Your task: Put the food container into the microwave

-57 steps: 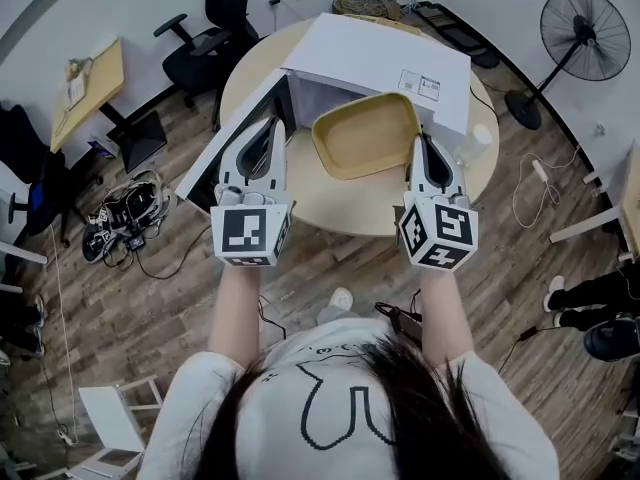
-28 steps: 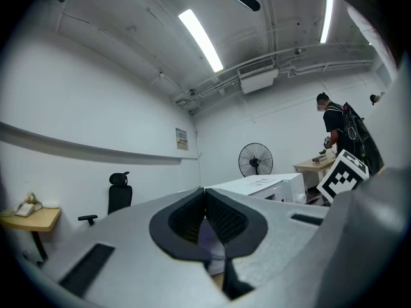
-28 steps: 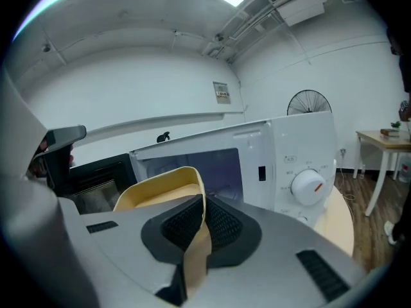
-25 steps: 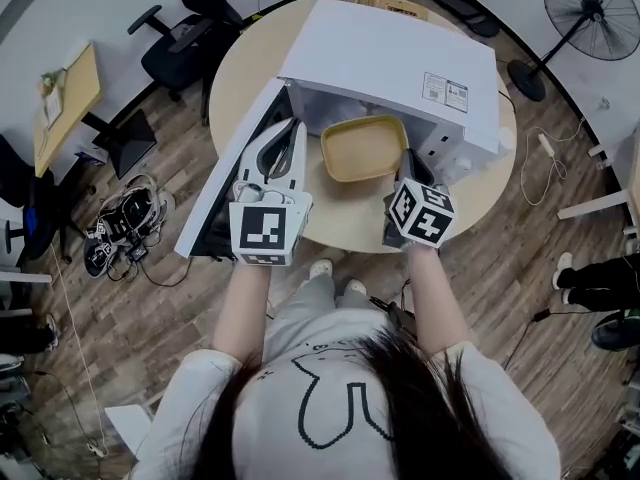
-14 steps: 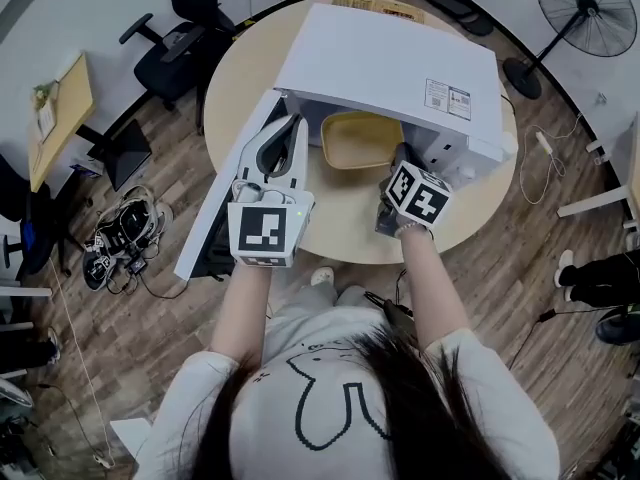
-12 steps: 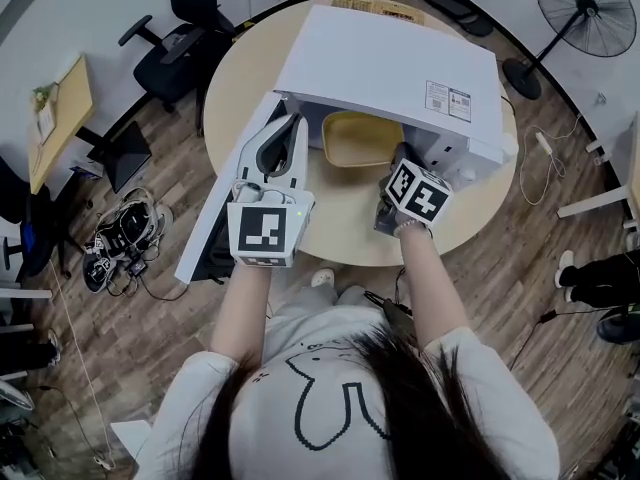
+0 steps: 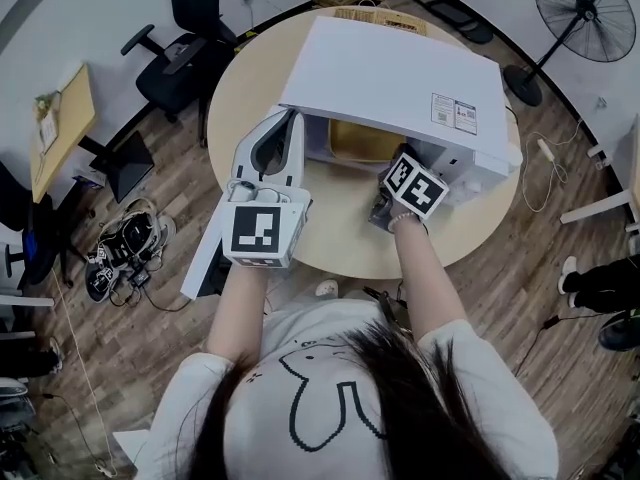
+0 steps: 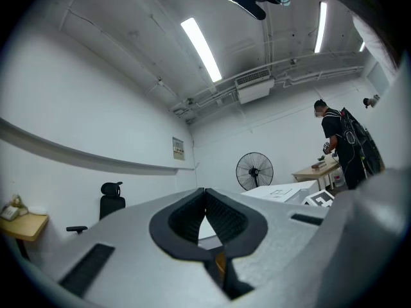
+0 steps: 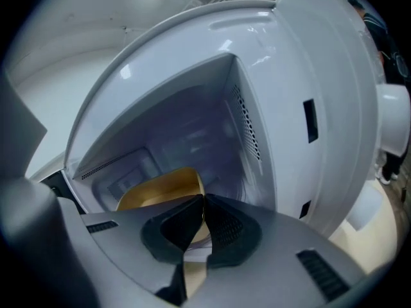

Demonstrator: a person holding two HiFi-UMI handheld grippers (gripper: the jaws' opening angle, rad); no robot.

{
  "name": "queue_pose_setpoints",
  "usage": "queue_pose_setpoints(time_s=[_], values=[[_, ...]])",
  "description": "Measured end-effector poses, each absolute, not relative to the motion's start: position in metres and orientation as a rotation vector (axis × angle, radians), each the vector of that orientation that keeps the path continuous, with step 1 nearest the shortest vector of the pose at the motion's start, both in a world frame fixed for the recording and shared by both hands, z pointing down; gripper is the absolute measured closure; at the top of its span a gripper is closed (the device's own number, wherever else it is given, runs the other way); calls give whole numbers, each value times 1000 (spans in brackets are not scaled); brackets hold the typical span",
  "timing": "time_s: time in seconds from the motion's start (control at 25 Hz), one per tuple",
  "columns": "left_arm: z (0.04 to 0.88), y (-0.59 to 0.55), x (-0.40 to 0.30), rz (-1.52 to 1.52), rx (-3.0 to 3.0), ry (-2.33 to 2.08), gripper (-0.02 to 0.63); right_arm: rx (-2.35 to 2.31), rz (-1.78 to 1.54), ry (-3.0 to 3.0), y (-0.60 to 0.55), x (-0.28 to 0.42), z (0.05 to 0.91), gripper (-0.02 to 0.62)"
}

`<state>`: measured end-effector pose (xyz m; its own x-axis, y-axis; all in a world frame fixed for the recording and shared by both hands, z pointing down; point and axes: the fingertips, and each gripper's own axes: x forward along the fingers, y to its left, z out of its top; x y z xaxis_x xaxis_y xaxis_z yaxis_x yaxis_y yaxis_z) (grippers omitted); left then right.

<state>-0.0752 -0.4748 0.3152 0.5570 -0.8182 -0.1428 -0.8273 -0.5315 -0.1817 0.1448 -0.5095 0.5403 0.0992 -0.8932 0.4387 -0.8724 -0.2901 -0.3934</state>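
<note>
The right gripper (image 9: 201, 201) is in the mouth of the microwave (image 7: 400, 68), jaws pinched shut on the near rim of the yellow food container (image 9: 164, 188). The container is inside the cavity, toward the front. Whether its base rests flat on the cavity floor, the right gripper view does not settle.

That is the 1st danger. If the jaws let go while the container hangs above the floor, or sits half over the front sill, it could drop, tip, or slide out onto the counter (image 7: 350, 243). A container stopping short of full depth would also foul the microwave door (image 7: 203, 266) when it swings shut.

The 2nd danger is the perforated wall at the cavity's right side. The right jaw is near it, so a drift to the right could knock the gripper against it and jolt the thin rim out of the pinch.

The 3rd is the way out. Backing off before the jaws part would likely drag the container forward again.

The left gripper (image 8: 205, 194) has its 2 jaws closed on nothing, pointed up at the room. In the head view it is just beside the open door, so a careless swing there could bump the door toward the right arm.
</note>
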Motion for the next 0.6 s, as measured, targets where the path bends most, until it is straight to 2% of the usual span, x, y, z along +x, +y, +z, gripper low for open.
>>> queue_pose_setpoints(time_s=[0.6], values=[[305,-466,-74,98,-2589,1348,597,-2376,-982,1579,-527,157,556,557]])
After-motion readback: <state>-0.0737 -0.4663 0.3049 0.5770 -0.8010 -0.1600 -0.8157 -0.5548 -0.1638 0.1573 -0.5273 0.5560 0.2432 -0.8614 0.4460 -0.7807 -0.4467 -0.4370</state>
